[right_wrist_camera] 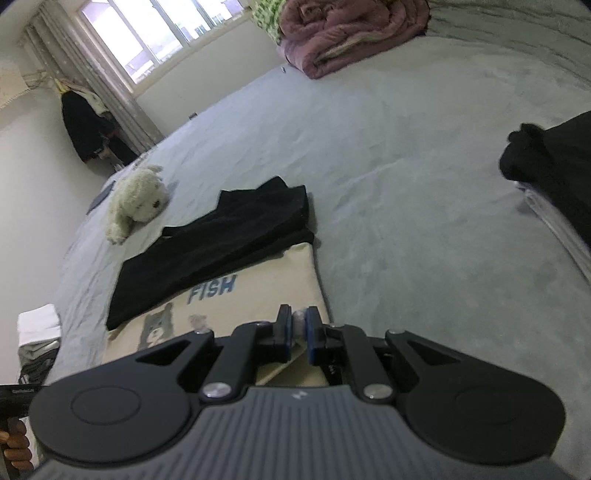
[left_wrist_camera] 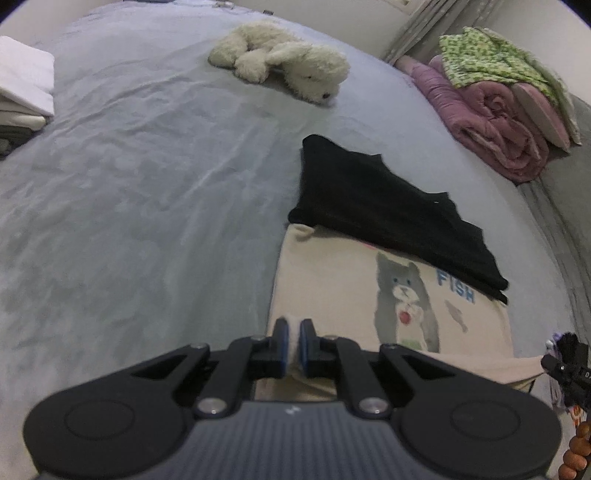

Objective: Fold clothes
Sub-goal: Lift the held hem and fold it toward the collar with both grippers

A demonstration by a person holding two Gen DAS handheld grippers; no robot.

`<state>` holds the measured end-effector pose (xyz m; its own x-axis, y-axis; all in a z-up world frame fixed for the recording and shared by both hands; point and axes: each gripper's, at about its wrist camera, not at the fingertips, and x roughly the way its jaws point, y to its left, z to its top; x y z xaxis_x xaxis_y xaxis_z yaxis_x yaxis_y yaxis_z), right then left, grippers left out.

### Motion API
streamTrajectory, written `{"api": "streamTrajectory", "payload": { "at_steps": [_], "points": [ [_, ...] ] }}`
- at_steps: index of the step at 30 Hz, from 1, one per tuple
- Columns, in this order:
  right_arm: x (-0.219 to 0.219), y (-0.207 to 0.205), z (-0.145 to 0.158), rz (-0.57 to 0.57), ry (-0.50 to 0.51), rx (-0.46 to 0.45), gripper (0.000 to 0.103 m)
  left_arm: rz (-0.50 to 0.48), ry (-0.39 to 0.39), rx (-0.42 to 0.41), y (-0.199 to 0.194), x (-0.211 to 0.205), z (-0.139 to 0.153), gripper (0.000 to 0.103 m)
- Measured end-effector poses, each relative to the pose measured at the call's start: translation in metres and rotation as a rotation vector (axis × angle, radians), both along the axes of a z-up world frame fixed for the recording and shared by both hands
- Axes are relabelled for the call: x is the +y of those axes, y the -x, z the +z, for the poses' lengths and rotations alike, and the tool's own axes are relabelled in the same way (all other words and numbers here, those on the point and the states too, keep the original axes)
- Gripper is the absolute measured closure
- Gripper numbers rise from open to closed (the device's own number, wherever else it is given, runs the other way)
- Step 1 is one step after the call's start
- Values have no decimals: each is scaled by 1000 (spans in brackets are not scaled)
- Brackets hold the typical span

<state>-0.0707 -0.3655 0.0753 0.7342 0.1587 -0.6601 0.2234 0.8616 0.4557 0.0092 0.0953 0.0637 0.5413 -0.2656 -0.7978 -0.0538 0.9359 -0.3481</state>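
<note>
Lying flat on the grey, softly creased bed (left_wrist_camera: 129, 184), the cream cat-print T-shirt (left_wrist_camera: 332, 280) runs lengthwise away from both claws, its far part under a folded black garment (left_wrist_camera: 388, 206). The left claw (left_wrist_camera: 294, 343) and right claw (right_wrist_camera: 298, 332) each pinch its near hem.

Far ahead of the jaws a white plush dog (left_wrist_camera: 284, 61) lies on the grey bedspread (left_wrist_camera: 129, 184), a rolled pink quilt (left_wrist_camera: 491, 122) sits ahead to the right, and a window (right_wrist_camera: 155, 33) glows beyond, curtain (right_wrist_camera: 96, 81) beside it.
</note>
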Motion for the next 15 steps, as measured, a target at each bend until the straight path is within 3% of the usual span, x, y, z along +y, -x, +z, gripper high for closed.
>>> {"api": "streamTrajectory", "payload": {
  "at_steps": [8,15],
  "points": [
    [-13,-43,-27,-17,-15,61,93,28,56,33,-41,8,-26,93],
    [-27,-57,-29,-65,-53,47,92,66,68,7,-50,26,-16,92]
  ]
}}
